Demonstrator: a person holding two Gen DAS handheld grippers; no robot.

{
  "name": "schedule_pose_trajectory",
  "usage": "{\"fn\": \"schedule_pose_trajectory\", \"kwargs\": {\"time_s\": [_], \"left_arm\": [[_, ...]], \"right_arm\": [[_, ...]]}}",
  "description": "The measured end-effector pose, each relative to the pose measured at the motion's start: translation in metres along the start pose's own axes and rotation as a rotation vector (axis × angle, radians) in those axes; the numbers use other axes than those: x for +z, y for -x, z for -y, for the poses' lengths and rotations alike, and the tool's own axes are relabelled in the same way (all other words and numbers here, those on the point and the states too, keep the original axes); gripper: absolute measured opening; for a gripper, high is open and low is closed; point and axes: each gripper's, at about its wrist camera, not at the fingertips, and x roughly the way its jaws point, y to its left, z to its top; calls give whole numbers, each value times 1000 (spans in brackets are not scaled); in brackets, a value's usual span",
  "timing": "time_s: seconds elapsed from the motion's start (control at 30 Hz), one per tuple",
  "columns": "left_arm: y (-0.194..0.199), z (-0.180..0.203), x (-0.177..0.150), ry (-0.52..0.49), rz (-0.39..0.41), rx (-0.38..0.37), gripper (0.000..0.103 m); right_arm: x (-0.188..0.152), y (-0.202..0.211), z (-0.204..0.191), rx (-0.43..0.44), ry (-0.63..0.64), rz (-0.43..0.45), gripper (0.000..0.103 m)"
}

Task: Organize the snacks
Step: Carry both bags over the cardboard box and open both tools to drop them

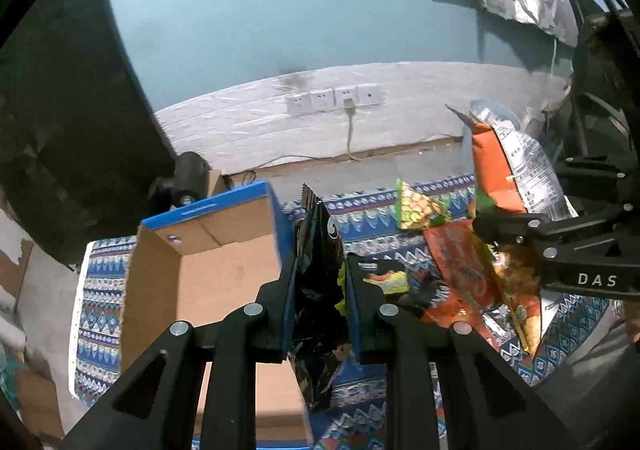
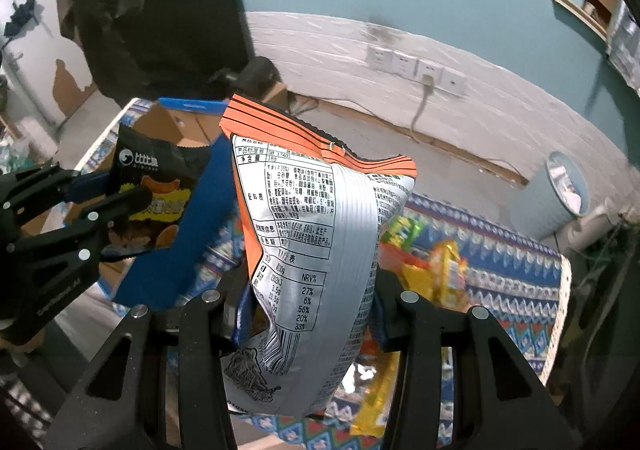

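Above, both grippers point steeply downward over a desk (image 1: 100, 290) covered in a blue patterned cloth. Left gripper (image 1: 320, 302): fingers pinching a black crinkled snack packet (image 1: 320, 250), held upright just beside the right wall of an open cardboard box with blue outer sides (image 1: 208, 250). Right gripper (image 2: 308, 314): fingers clamped on an orange-and-silver foil snack bag (image 2: 316, 242) (its printed nutrition panel faces the camera), lifted clear of the cloth. Loose yellow, green and red snack packets (image 1: 460, 262) lie heaped on the cloth to the right of the box. A pale blue waste bin (image 2: 556, 194) stands on the floor beyond the desk.
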Motion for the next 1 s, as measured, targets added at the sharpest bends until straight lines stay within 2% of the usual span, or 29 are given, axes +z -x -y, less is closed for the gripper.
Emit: {"fn": "schedule_pose_trajectory", "kwargs": {"time_s": [0.57,1.0], "left_arm": [[2,-88,-23,138,-19,50,22],[-24,-153,-53,261,-93,106,22]], "right_arm": [[56,-37,-97,110,96,-12,45],[79,-87,-156,172,143,-95,45]]}}
